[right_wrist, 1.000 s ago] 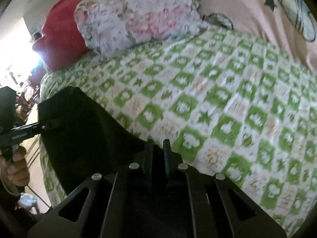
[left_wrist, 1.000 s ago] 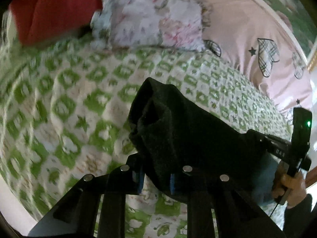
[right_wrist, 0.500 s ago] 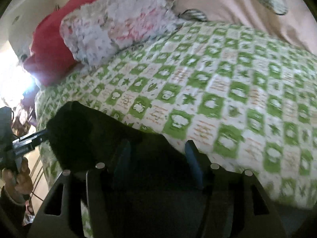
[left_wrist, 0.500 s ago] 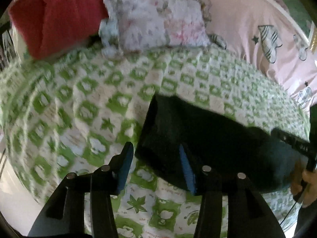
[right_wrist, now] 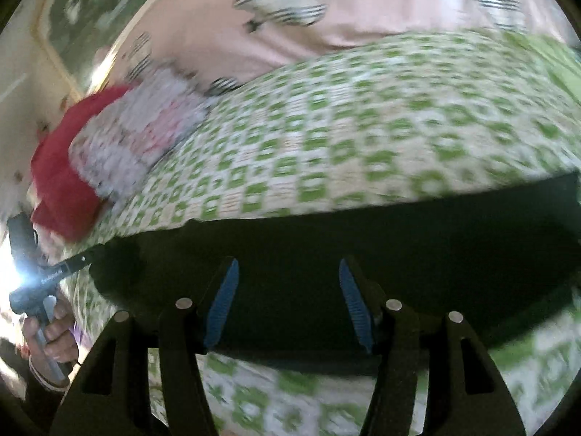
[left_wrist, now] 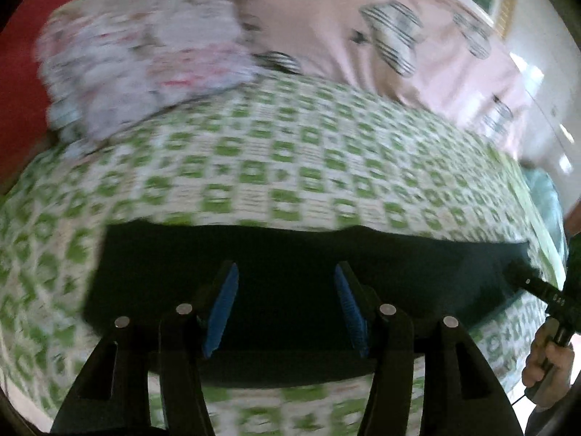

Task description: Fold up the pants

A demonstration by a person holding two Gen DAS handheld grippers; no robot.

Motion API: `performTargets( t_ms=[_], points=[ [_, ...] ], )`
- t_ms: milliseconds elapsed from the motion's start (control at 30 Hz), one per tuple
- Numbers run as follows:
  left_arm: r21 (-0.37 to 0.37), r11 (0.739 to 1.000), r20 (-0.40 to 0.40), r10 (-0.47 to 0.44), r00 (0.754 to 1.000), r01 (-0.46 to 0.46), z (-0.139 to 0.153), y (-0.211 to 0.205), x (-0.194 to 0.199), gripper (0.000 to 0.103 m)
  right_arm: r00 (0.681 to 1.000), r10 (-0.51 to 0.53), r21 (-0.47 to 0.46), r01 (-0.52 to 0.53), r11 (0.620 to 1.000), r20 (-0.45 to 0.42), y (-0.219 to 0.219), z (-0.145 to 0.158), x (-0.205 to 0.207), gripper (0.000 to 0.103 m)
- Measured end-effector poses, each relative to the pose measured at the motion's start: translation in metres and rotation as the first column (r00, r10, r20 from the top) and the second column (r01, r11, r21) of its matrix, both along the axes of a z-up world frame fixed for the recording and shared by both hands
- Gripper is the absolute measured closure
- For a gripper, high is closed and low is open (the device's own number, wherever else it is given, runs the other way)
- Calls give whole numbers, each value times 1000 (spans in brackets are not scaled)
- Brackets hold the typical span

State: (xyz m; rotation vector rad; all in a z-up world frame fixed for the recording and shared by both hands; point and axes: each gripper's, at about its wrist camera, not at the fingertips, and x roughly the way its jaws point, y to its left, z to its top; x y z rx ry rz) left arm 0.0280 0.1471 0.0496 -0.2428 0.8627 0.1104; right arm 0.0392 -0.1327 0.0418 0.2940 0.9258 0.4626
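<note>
The dark pants (left_wrist: 290,254) lie folded flat in a wide strip on the green-and-white checked bedspread (left_wrist: 272,167); they also show in the right wrist view (right_wrist: 363,247). My left gripper (left_wrist: 287,305) is open, its blue pads (left_wrist: 221,309) wide apart just above the near edge of the pants, holding nothing. My right gripper (right_wrist: 287,305) is open the same way over the pants, empty. Each gripper shows at the edge of the other's view: the right one (left_wrist: 537,287), the left one (right_wrist: 54,269). Both views are blurred by motion.
A floral pillow (left_wrist: 138,61) and a red blanket (left_wrist: 21,72) lie at the far left of the bed. A pink heart-print quilt (left_wrist: 381,47) lies along the back. The bed's near edge is just under the grippers.
Both grippers opened and let go of the pants, which now lie flat on the bed. Both grippers have drawn back toward the near edge.
</note>
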Motion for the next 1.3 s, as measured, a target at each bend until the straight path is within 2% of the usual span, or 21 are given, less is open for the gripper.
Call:
performTargets(
  t_ms=[100,267,500,600,733,967,1067,1100,1133,1167,1200,1267,1300],
  points=[
    [4,997,-23,-82,996,82,-4,-29,19,45,997,-79,7,79,997,0,-29,3,-10,44],
    [-25,975,-54,-222,974,221,-4,-78,52,45,980,-199,8,200,980,-6,-71,4,-27,42],
    [-16,915,-81,-403,911,403,1,-148,91,44,942,-333,17,334,943,-33,-118,-1,-41,40],
    [3,881,-92,-472,877,474,1,-178,104,42,919,-391,28,393,919,-57,-136,-5,-40,36],
    [6,832,-119,-550,827,554,-2,-213,121,40,895,-439,21,442,897,-79,-148,-12,-37,35],
    [-21,762,-174,-640,749,647,-13,-260,152,39,855,-491,116,511,852,-166,-170,-29,-30,34],
    [-54,719,-194,-688,699,693,-19,-282,167,38,842,-508,174,536,826,-182,-180,-32,-24,30],
    [-68,701,-199,-707,679,710,-21,-289,171,37,835,-517,192,547,815,-186,-184,-34,-23,30],
    [-93,675,-207,-732,649,732,-25,-299,178,37,830,-524,211,556,804,-189,-188,-36,-21,30],
    [-104,664,-213,-742,635,741,-28,-307,182,37,828,-528,224,560,797,-190,-190,-37,-21,30],
    [-118,652,-222,-753,620,749,-31,-314,188,37,827,-529,237,561,793,-191,-193,-38,-19,31],
    [-141,628,-240,-771,589,765,-40,-331,198,37,827,-530,233,561,794,-185,-194,-39,-16,44],
    [-148,619,-250,-778,576,772,-44,-341,204,37,828,-530,221,560,798,-184,-195,-40,-15,59]
  ],
)
